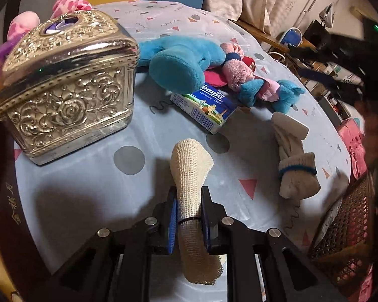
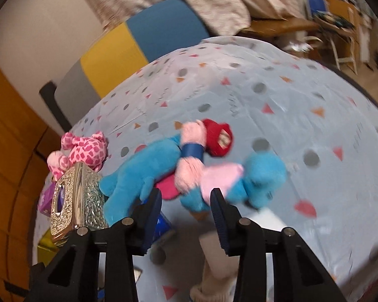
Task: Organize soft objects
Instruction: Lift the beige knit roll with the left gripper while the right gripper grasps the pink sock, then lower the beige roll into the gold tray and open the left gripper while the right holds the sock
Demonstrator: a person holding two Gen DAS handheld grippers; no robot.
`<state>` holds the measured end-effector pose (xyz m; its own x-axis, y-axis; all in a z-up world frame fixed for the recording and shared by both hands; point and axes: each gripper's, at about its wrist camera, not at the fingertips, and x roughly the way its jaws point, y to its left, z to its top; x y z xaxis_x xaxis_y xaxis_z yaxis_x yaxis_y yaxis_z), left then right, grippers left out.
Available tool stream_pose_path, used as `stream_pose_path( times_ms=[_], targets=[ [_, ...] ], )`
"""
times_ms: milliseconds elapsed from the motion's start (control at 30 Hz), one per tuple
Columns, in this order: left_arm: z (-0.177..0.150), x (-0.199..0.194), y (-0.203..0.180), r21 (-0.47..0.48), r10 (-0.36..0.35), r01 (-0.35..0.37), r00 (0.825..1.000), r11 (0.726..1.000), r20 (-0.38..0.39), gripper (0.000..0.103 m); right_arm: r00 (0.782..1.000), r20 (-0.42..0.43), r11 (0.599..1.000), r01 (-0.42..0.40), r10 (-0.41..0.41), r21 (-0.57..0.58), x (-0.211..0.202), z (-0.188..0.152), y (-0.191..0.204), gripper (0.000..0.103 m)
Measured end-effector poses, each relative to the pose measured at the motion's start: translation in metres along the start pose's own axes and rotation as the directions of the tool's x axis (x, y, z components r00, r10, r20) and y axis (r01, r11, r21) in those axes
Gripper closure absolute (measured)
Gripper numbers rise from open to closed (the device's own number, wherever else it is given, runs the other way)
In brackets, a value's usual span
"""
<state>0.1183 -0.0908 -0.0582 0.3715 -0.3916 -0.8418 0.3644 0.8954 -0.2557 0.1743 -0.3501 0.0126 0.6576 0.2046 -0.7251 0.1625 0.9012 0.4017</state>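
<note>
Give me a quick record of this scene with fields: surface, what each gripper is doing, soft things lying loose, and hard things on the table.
surface: table under a pale blue patterned cloth
left gripper: shut on a rolled beige mesh cloth
right gripper: open, empty, above the toys
soft things loose: blue plush toy, pink spotted plush, tied sock bundle
hard things: gold embossed tissue box, Tempo tissue pack

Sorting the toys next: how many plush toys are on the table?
2: a blue plush toy with pink parts and a red cap mid-table, and a pink spotted plush behind the gold box. More may be hidden.
</note>
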Motion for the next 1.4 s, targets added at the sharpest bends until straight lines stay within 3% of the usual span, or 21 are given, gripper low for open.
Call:
stream_pose_path(
  times_ms=[233,433,533,733,800,933,1033,1300,1400],
  targets=[
    [-0.002,0.006,0.020,-0.086,-0.064,0.063,0.998,0.994,-0.010,0.082,0.985,-0.140,0.990,0.085,-0.101,-0.113,0.070,0.041,0.010,0.063],
    [-0.002,0.007,0.022,-0.095,-0.076,0.076,0.997,0.993,0.005,0.082,0.958,-0.244,0.984,0.123,-0.151,-0.126,0.128,0.047,0.005,0.063],
    [-0.005,0.007,0.021,-0.091,-0.075,0.077,0.997,0.993,0.023,0.082,0.959,-0.226,0.979,0.141,-0.173,-0.149,0.134,0.040,0.005,0.072],
    [-0.010,0.006,0.019,-0.081,-0.067,0.070,0.997,0.994,0.036,0.083,0.983,-0.118,0.978,0.120,-0.142,-0.169,0.091,0.046,0.012,0.073],
    [-0.011,0.006,0.017,-0.071,-0.060,0.063,0.997,0.995,0.041,0.084,0.990,-0.096,0.980,0.080,-0.098,-0.180,0.072,0.047,0.017,0.073],
    [-0.011,0.005,0.012,-0.058,-0.050,0.053,0.998,0.997,0.047,0.086,0.994,-0.110,0.977,0.002,-0.026,-0.212,0.041,0.029,0.032,0.073],
    [-0.012,-0.003,0.011,-0.063,-0.039,0.042,0.998,0.997,0.051,0.086,0.981,-0.192,0.978,-0.072,0.033,-0.197,0.030,0.001,0.039,0.073],
    [-0.020,-0.036,0.014,-0.078,-0.017,0.024,0.996,0.997,0.091,0.086,0.929,-0.369,0.964,-0.103,0.005,-0.247,0.045,-0.095,0.061,0.073],
    [-0.022,-0.053,0.011,-0.060,-0.003,0.011,0.991,0.998,0.133,0.086,0.929,-0.364,0.948,-0.055,-0.067,-0.315,0.054,-0.110,0.066,0.073]
  ],
)
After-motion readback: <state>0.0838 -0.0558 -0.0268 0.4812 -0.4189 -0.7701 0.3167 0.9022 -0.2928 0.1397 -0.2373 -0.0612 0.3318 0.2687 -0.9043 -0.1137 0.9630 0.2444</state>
